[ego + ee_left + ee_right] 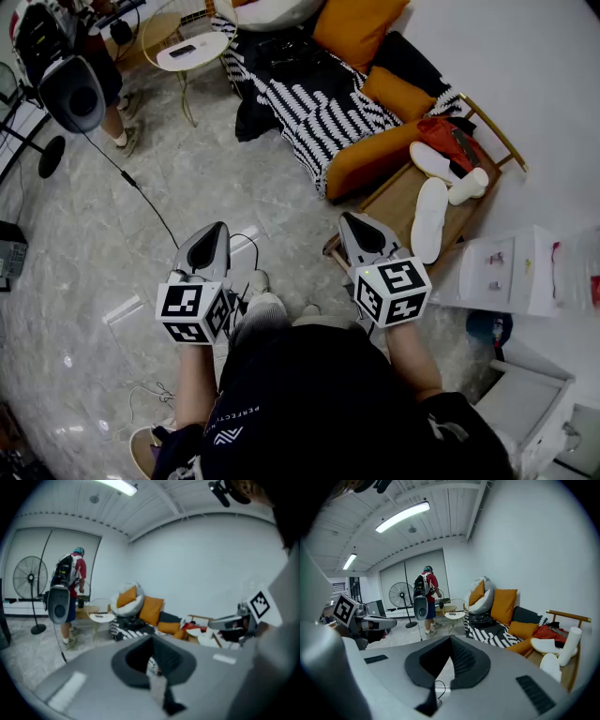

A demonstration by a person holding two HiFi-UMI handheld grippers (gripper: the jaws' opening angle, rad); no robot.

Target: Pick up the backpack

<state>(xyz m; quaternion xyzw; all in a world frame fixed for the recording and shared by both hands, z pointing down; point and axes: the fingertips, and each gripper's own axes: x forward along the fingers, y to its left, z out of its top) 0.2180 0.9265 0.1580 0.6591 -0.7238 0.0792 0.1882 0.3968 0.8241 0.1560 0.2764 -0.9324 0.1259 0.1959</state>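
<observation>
A black backpack (292, 49) lies on the striped blanket of the sofa (370, 155), far ahead of both grippers; the right gripper view shows this backpack (481, 618) small, next to the orange cushions. I hold my left gripper (217, 229) and right gripper (350, 219) side by side over the floor, both aimed at the sofa and tilted slightly down. Each one's jaws meet at the tip with nothing between them. The left gripper (152, 641) and the right gripper (450, 640) fill the lower half of their own views.
A wooden side table (405, 199) with white plush items and a red bag stands right of the sofa. A small round table (192, 52), a speaker on a stand (71, 94) with its cable, a standing fan (401, 595) and a person (427, 592) are at the far left.
</observation>
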